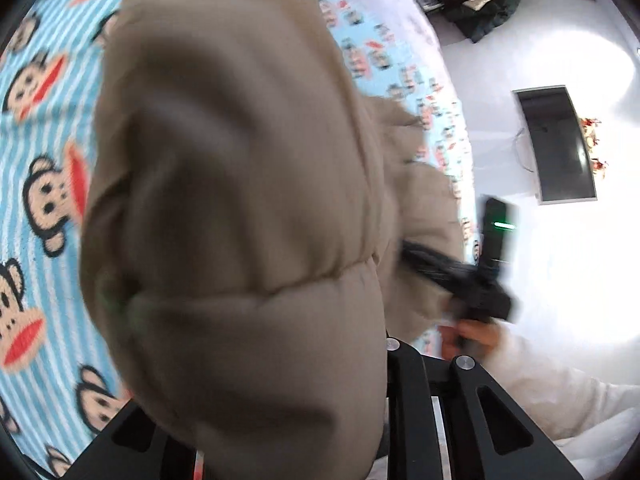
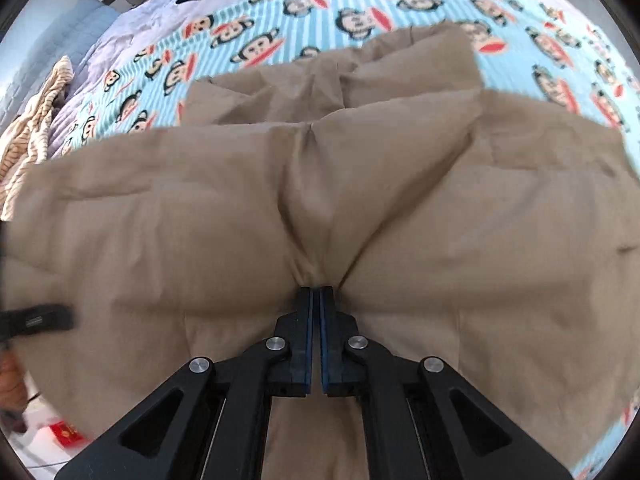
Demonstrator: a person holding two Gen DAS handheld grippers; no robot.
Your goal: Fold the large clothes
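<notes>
A tan padded jacket (image 2: 200,216) lies spread on a bed with a blue striped monkey-print blanket (image 2: 360,4). My right gripper (image 2: 316,290) points steeply down and is shut on a pinched fold at the jacket's near edge; creases fan out from its blue pads. In the left wrist view a puffy bulge of the jacket (image 1: 240,200) fills the middle, blurred and lifted close to the lens. It buries the fingertips of my left gripper (image 1: 288,360), which grips that fabric. The right gripper (image 1: 476,292) shows there as a black blur at the jacket's right edge.
The blanket (image 1: 44,168) stretches out to the left. A dark screen (image 1: 560,144) and a heap of dark clothes (image 1: 480,4) lie beyond the bed. A beige striped garment (image 2: 32,120) sits at the bed's left side, and a red packet (image 2: 66,434) lies on the floor.
</notes>
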